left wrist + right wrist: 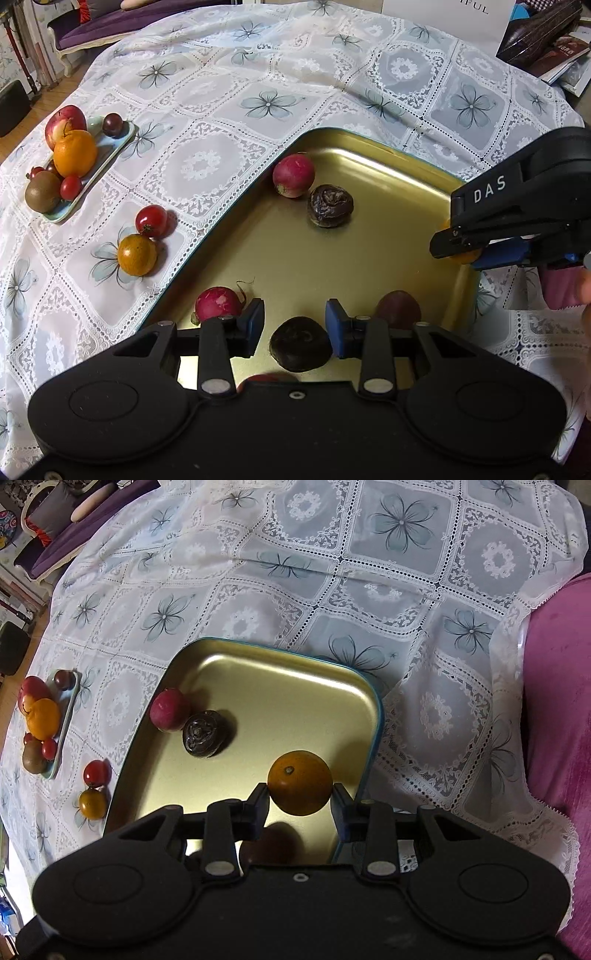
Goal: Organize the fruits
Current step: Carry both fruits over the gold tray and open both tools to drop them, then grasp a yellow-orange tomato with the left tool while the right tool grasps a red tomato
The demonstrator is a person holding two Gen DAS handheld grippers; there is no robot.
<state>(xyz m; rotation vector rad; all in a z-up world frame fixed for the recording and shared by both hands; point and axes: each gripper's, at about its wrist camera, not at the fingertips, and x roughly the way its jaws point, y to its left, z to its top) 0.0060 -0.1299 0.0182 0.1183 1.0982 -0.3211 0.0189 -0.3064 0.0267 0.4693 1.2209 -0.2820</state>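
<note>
A gold tray (pixel 332 254) (pixel 280 686) lies on the lace tablecloth. In it are a red radish (pixel 293 175) (pixel 170 710), a wrinkled dark fruit (pixel 330 205) (pixel 203 733), a second radish (pixel 218 302), a purple fruit (pixel 399 308) and a dark round fruit (pixel 300 344). My left gripper (pixel 295 325) is open, its pads either side of that dark fruit. My right gripper (pixel 300 803) (pixel 458 251) is shut on a small orange fruit (pixel 300 782) above the tray's right side. A red tomato (pixel 151 220) (pixel 96 773) and a yellow tomato (pixel 136 254) (pixel 92 804) lie left of the tray.
A pale green dish (pixel 110 151) (pixel 64 723) at the far left holds an apple (pixel 64 122), an orange (pixel 75 153), a kiwi (pixel 42 192) and small fruits. Books (pixel 554 48) sit at the back right. A pink cushion (pixel 561 709) is right of the table.
</note>
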